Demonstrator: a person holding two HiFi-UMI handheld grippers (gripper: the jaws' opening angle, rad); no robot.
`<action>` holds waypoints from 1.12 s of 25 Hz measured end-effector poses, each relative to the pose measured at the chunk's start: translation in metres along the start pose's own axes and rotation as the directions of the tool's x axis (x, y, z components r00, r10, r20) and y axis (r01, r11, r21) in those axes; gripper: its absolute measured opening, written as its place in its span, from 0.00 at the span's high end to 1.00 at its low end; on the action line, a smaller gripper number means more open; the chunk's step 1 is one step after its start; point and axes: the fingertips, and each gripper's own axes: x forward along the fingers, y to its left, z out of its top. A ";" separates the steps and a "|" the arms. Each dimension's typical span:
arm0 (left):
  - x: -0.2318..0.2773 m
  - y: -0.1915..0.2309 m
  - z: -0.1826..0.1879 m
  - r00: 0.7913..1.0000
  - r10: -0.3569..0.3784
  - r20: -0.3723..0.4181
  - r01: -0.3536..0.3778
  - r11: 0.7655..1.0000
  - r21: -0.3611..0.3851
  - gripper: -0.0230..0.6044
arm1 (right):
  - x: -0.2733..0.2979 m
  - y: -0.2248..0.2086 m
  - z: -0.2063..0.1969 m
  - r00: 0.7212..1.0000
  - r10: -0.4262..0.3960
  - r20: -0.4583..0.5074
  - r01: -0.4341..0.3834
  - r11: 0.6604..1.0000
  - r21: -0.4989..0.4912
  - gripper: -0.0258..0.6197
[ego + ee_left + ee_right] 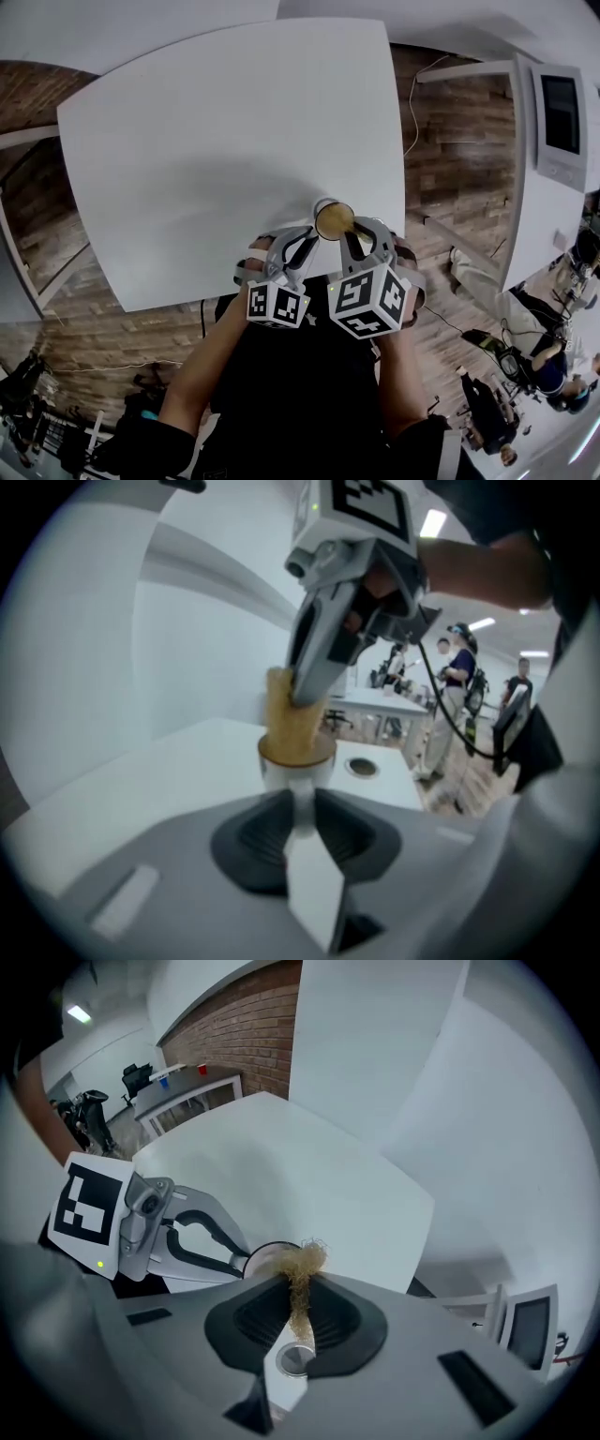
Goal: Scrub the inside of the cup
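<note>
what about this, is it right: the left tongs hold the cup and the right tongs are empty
Not quite: the right tongs are not empty. The right gripper view shows them shut on a tan fibrous scrubber set in the cup. The left tongs do hold the cup.

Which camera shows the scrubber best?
The right gripper view: the scrubber is sharp, clamped between its jaws. The left gripper view shows it blurred, pushed into the cup; the head view, only a brown patch.
</note>
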 end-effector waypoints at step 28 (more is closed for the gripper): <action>0.003 0.000 0.002 1.000 0.023 -0.008 -0.023 1.000 0.009 0.84 | 0.044 0.040 -0.012 0.937 0.286 -0.202 -0.309 0.946 -0.095 0.90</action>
